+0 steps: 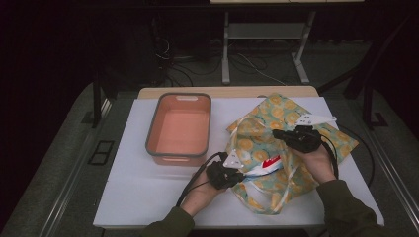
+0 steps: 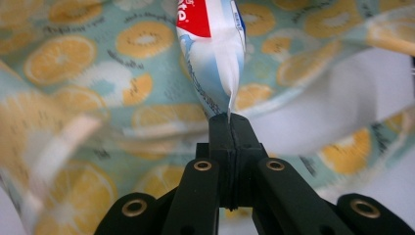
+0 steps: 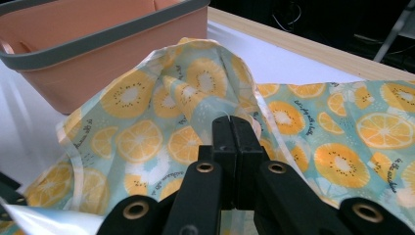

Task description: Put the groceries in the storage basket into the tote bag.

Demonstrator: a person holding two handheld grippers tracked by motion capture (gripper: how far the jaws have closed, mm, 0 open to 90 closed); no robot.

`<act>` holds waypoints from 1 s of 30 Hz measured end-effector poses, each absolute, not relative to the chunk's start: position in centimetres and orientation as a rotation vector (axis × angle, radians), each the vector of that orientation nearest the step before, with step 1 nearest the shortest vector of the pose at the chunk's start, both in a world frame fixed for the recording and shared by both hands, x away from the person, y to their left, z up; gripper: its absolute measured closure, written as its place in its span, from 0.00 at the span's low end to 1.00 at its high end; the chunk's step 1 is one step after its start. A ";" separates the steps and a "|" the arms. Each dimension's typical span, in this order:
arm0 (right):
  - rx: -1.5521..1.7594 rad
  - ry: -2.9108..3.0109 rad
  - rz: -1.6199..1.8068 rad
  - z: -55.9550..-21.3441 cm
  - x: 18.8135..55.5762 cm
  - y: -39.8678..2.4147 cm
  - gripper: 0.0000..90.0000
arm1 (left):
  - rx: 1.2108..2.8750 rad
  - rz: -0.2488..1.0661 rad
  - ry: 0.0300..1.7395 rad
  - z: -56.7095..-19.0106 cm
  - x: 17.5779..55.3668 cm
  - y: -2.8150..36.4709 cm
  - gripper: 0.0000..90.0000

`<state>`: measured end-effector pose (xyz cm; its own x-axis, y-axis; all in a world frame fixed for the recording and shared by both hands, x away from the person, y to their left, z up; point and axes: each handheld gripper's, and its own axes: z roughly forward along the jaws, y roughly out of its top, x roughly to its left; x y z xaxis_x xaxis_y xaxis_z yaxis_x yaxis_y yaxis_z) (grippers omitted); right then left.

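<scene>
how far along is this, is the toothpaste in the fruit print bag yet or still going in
Not in yet. Already done: the right gripper is shut on the bag, lifting its edge. In hand: the left gripper pinches the toothpaste tube by its flat end, with the tube lying over the bag near the opening. Left: getting the tube fully inside and letting go. The pink bin beside the bag looks empty.
</scene>
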<state>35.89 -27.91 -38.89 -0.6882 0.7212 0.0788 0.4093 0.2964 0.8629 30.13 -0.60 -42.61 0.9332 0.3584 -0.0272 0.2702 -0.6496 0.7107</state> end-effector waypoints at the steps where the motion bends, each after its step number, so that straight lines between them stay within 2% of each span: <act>1: 1.022 2.245 1.347 -38.9 35.9 -27.9 1.00 | 2.314 0.151 0.444 -42.6 30.4 -0.9 1.00; 16: 1.013 2.245 1.354 -38.8 35.8 -28.0 1.00 | 2.268 0.167 0.562 -42.4 35.9 -6.4 1.00; 30: 1.014 2.243 1.363 -38.7 35.7 -28.2 1.00 | 2.222 0.141 0.674 -43.3 39.4 -9.2 0.99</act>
<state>35.71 -28.19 -38.67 -0.6941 0.7151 0.0833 0.4032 0.2902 0.8679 39.40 -9.22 -43.27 0.8524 0.5104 -0.1137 0.4224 -0.5438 0.7252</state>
